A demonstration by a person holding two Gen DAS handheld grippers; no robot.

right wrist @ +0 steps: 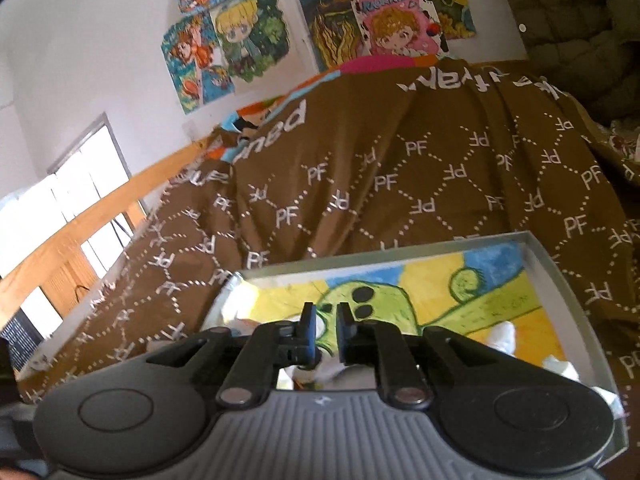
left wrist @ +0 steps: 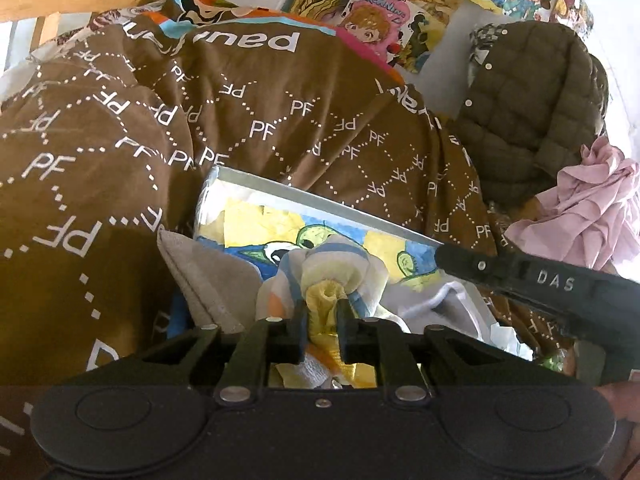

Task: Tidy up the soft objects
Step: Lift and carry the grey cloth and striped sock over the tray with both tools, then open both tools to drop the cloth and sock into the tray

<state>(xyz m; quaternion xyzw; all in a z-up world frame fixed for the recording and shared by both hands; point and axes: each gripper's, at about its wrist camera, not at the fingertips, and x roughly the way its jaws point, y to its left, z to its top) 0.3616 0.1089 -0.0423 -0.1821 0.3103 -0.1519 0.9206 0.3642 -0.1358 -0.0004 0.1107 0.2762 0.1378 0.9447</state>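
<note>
Brown PF blanket (left wrist: 280, 120) behind tray (left wrist: 320, 200). Left gripper (left wrist: 322, 312) jaws pinching yellow-blue cloth (left wrist: 332, 268) over tray; right gripper (right wrist: 322, 316) jaws slightly parted, empty.

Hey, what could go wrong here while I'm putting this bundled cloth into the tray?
The left hand-held gripper pinches only a small fold of the bundled cloth, so it may slip free. The tray rests on a rumpled brown blanket and could tip. The right hand-held gripper sits close; they might collide.

Bed draped in a brown monogram blanket (left wrist: 260, 128). On it rest a clear box (right wrist: 552, 264), olive quilted jacket (left wrist: 532, 112) and pink cloth (left wrist: 588, 208).
</note>
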